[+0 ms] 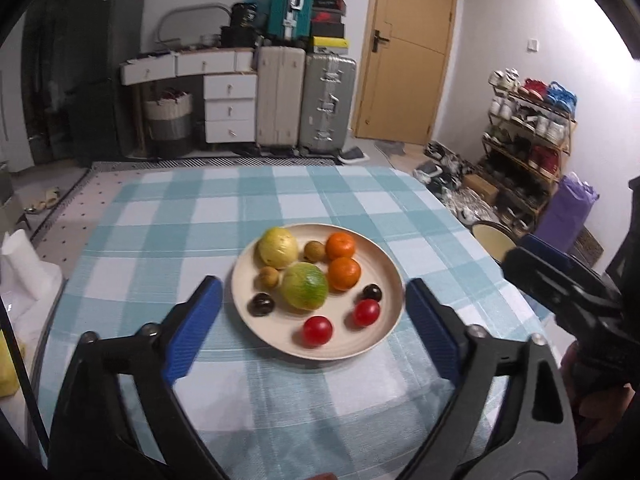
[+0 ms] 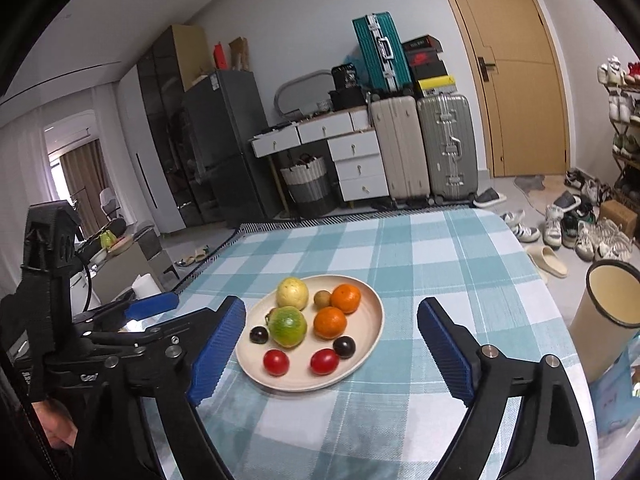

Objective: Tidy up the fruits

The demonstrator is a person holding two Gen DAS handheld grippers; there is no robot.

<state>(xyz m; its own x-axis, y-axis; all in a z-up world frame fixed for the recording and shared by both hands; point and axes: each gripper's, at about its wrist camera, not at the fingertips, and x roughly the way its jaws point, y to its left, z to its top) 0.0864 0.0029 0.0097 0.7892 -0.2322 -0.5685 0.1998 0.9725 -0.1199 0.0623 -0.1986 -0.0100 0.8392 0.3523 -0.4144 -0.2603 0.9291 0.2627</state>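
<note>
Cream-coloured and round, the plate (image 1: 384,344) sits on a table covered by a blue-and-white checked tablecloth (image 1: 168,240), and every fruit lies inside its rim. At the plate's middle is a large green fruit (image 1: 305,286) with a yellowish side. Behind it, toward the far rim, rests a yellow fruit (image 1: 277,247). To the right of the green fruit lie two oranges (image 1: 344,273), one behind the other and close together. A small brown fruit (image 1: 313,251) sits between the yellow fruit and the farther orange; a second small brown fruit (image 1: 268,278) lies against the green fruit's left side. Two dark plums are on the plate: one dark plum (image 1: 262,305) at the left near the rim, the other (image 1: 371,292) to the right of the green fruit. Nearest the cameras, two red tomatoes (image 1: 317,331) lie side by side along the front rim.

Around the plate, the left gripper (image 1: 314,320) hovers above the cloth with its blue pads spread wide, one on each side of the plate and clear of it, nothing between them being gripped. The right gripper (image 2: 332,344) is likewise spread wide, its pads framing the plate without touching it. In the right wrist view a cream bin (image 2: 604,312) with a dark rim stands off the table's right edge. Beyond the table, suitcases (image 1: 304,100) stand against the far wall beside a wooden door (image 1: 408,48).
</note>
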